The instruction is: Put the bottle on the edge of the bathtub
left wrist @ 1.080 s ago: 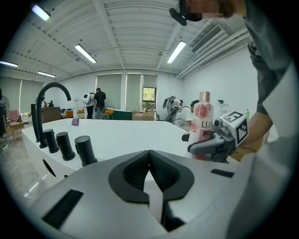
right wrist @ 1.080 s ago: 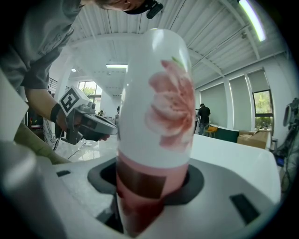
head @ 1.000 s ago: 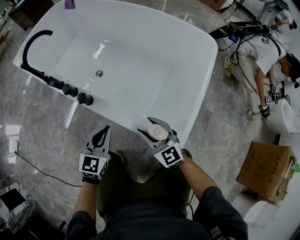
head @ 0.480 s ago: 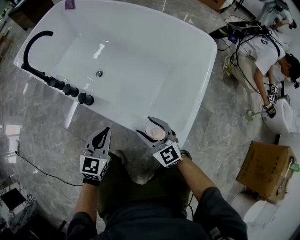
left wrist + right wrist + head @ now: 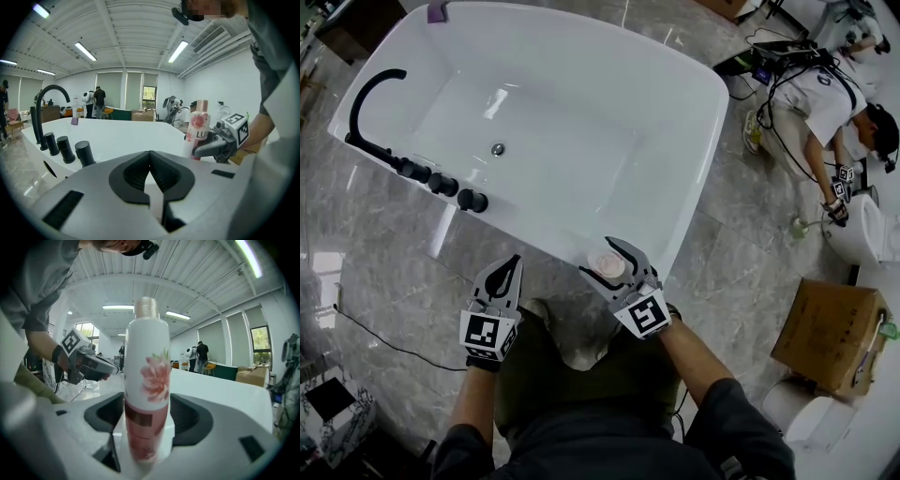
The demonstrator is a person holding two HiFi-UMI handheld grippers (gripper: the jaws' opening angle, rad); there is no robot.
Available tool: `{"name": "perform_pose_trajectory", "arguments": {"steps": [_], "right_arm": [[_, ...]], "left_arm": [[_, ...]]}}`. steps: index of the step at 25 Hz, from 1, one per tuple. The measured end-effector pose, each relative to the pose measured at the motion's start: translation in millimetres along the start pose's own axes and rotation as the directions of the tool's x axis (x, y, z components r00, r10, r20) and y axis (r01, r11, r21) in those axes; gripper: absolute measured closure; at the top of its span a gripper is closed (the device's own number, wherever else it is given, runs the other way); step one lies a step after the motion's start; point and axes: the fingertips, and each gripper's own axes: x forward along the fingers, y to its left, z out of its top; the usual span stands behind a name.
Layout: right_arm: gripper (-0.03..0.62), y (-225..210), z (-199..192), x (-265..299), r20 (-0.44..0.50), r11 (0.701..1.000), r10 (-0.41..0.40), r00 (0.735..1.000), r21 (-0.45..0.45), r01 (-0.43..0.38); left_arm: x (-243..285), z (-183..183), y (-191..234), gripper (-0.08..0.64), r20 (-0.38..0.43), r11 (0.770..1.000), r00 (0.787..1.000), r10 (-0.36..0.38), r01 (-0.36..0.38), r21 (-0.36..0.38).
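Now the right hand-held gripper [image 5: 600, 260] had just opened around the floral bottle [image 5: 146, 366] standing on the bathtub rim [image 5: 551, 240]. Backing straight out without brushing it seemed safest. The left hand-held gripper [image 5: 515, 262] was closed, empty.

left hand-held gripper [image 5: 150, 159]: jaws together, empty | bottle [image 5: 198, 126]: upright at bathtub [image 5: 122, 136] edge | faucet [image 5: 44, 101]: far left

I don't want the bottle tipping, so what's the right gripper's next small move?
Probably draw the right gripper straight back. Its jaws have just been opening and stand clear of the white-and-pink flowered plastic bottle, which stands upright on the rim of the white bathtub.
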Motion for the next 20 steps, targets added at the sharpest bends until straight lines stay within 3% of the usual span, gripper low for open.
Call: {"name": "perform_pose_trajectory", "arguments": {"steps": [12, 20], "right_arm": [[0.298, -2.4, 50.6, -45.9, -0.062, 0.999, -0.052, 0.997, 0.006, 0.053], [0.298, -10.2, 118.7, -92.0, -0.083, 0.983, -0.170, 0.982, 0.053, 0.175]], "left_arm": [[-26.0, 63.0, -14.1, 0.558, -0.006, 0.999, 0.999, -0.038, 0.038, 0.004], [-53.1, 128.0, -27.6, 0.558, -0.008, 0.997, 0.997, -0.076, 0.076, 0.014]]}}
